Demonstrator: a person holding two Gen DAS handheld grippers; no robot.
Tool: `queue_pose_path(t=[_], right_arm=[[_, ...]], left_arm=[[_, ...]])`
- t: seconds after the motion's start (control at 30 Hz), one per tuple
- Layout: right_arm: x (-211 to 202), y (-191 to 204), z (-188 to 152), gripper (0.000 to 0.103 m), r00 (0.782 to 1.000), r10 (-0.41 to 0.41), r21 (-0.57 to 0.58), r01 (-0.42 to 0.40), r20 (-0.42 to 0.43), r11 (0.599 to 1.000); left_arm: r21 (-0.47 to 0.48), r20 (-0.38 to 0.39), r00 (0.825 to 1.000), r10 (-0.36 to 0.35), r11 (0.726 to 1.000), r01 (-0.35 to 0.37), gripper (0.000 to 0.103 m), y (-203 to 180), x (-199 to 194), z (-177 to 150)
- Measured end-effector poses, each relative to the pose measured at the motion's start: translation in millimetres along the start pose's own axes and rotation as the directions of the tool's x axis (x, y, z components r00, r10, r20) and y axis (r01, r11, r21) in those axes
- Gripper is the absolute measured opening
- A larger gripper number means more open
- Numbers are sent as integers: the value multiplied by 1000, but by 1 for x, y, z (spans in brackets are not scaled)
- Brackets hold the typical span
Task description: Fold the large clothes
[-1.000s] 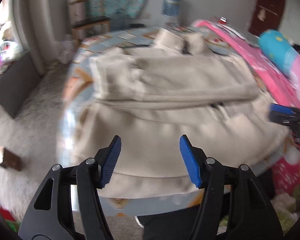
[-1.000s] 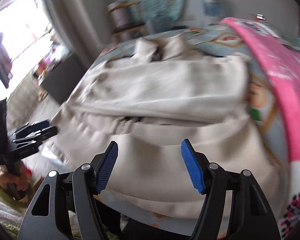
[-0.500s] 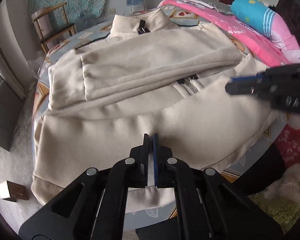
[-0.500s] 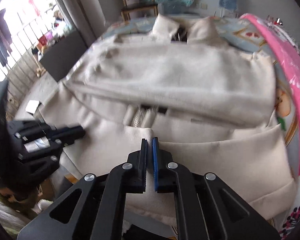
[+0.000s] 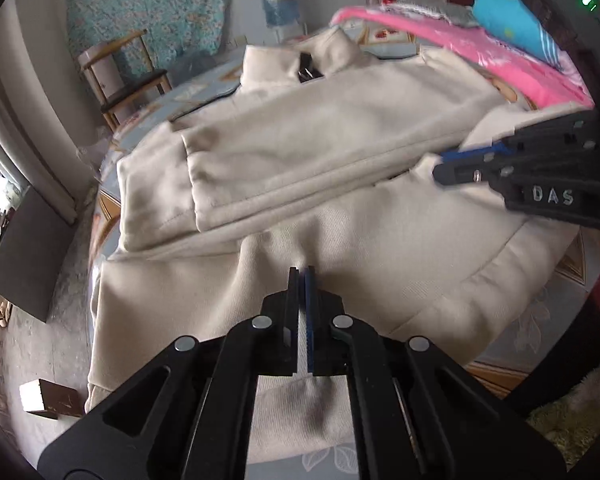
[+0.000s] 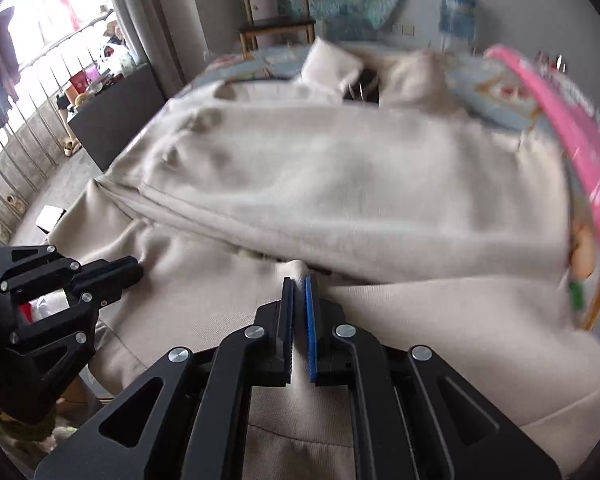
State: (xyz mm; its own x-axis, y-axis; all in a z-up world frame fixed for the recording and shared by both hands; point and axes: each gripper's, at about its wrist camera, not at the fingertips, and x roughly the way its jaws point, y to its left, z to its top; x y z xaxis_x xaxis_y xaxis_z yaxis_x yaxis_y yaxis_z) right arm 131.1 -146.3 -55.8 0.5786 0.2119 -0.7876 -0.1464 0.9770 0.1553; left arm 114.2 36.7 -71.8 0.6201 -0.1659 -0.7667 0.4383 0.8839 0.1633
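Each fisheye view is taken from behind its own gripper, looking steeply down along the black fingers, close above the cream fleece zip-up jacket [image 5: 340,152] on the bed. The jacket [image 6: 360,184] is shared by both views, and each view catches the opposite gripper at its edge.

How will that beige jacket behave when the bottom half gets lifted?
Probably floppy: the beige jacket puckers into a ridge at the left gripper and the right gripper. Thick fabric, likely fairly heavy. The folded sleeves may slide off.
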Motion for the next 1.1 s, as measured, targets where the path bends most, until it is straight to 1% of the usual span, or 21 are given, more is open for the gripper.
queue_pose_path(t=[0.03, 0.07, 0.1, 0.13, 0.17, 0.23, 0.27, 0.33, 0.43, 0.5, 0.53, 0.57, 0.6, 0.63, 0.7, 0.8, 0.87, 0.97, 1.03, 1.07, 1.1], right_arm=[[-6, -9, 1, 12, 1000, 31, 40, -31, -6, 999], [-13, -18, 1, 17, 999, 37, 74, -37, 8, 997], [-27, -32, 0, 23, 999, 23, 115, -27, 36, 993], [-36, -42, 0, 26, 998, 5, 139, -14, 58, 990], [-54, -62, -1, 28, 995, -35, 183, 18, 92, 983], [-76, -96, -5, 36, 987, -112, 255, 81, 111, 963], [-80, -109, -6, 43, 985, -135, 275, 102, 104, 956], [-80, -134, -11, 44, 981, -186, 304, 161, 56, 939], [-62, -154, -14, 44, 976, -216, 295, 215, -30, 931], [-53, -160, -18, 44, 977, -206, 289, 211, -48, 934], [-52, -161, -20, 43, 979, -201, 286, 204, -41, 936], [-51, -160, -21, 28, 982, -186, 277, 187, -32, 943], [-53, -158, -20, 11, 980, -200, 267, 199, -27, 943], [-56, -153, -20, 8, 973, -229, 257, 225, -13, 940], [-71, -146, -18, 6, 966, -254, 250, 236, 42, 939], [-97, -136, -15, 6, 944, -297, 270, 252, 143, 929], [-102, -140, -17, 6, 935, -309, 299, 248, 175, 921], [-79, -153, -20, 6, 939, -314, 315, 260, 136, 913], [-49, -163, -25, 6, 945, -320, 312, 284, 71, 907], [-41, -165, -27, 6, 946, -319, 314, 285, 59, 905], [-41, -165, -28, 6, 943, -327, 315, 290, 67, 904]], left_arm=[[1, -4, 1000, -2, 1000, 2, 2, 0, 0, 1], [-4, -5, 1000, -6, 1000, 6, 2, 1, 0, 1], [-15, -7, 1000, -14, 1000, 14, 2, 3, 0, 1], [-18, -8, 1000, -18, 1000, 18, 2, 3, 1, 0], [-18, -10, 1000, -18, 1000, 17, 2, 4, 1, 1], [-19, -12, 1000, -16, 1000, 16, 2, 3, 1, 1], [-19, -12, 1000, -16, 1000, 16, 2, 3, 1, 1], [-20, -12, 1000, -16, 1000, 16, 2, 3, 2, 1], [-15, -13, 1000, -12, 1000, 11, 2, 2, 2, 1], [-8, -13, 1000, -5, 1000, 5, 2, 1, 2, 1], [-5, -13, 1000, -2, 1000, 2, 2, 1, 2, 1], [-3, -13, 1000, 1, 1000, -1, 2, 0, 2, 1], [-2, -13, 1000, 2, 1000, -2, 2, 0, 2, 1], [-5, -12, 1000, 2, 1000, -2, 2, 0, 2, 1], [-13, -12, 1000, -2, 1000, 2, 2, 1, 2, 1], [-23, -15, 1000, -7, 1000, 6, 2, 2, 1, 1], [-25, -14, 1000, -5, 1000, 5, 2, 1, 1, 1], [-23, -13, 1000, -2, 1000, 1, 2, 1, 1, 0], [-21, -10, 1000, -2, 1000, 2, 3, 1, 1, 0], [-20, -10, 1000, -2, 1000, 2, 3, 1, 1, 0], [-18, -9, 1000, -3, 1000, 2, 3, 1, 1, 0]])
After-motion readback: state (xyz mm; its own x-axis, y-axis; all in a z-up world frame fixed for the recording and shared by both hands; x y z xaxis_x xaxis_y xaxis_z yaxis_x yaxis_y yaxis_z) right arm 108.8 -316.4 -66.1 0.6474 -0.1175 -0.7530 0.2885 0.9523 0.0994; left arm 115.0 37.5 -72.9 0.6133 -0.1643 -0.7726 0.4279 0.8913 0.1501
